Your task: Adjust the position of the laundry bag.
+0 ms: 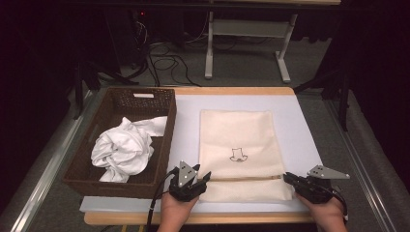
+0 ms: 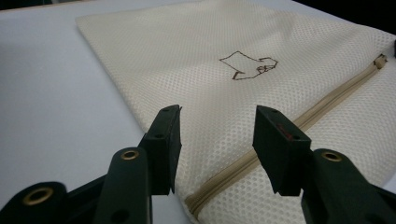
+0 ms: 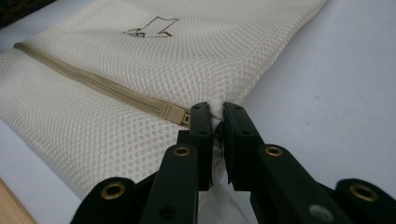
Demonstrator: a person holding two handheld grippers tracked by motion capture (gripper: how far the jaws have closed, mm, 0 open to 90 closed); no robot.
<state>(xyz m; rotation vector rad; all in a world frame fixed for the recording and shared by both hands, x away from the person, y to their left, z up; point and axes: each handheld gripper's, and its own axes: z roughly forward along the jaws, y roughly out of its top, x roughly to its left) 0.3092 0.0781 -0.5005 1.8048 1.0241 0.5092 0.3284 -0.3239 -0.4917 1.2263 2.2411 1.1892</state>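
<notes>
Mesh bag lies flat on the white mat, right of the basket, zipper running across its near end; zipper closed along its visible length.

Right gripper: jaws nearly shut, pinching the bag's right edge just beside the zipper pull; mesh bunched between them, so the grip looks firm. Left gripper: jaws wide apart, holding nothing, poised over the bag's left edge at the zipper's other end.

Step in hand, as judged: anchor the bag before opening the zipper. To do well: close left jaws on the seam beside the zipper end, not on the teeth; keep the right hold steady so the fabric stays taut and flat; the pull tab is small and lies flat, so approach it low and square; risk of grabbing mesh with it.

Containers: basket holds a crumpled white cloth, heaped toward its near half; bag looks flat, contents not visible.
</notes>
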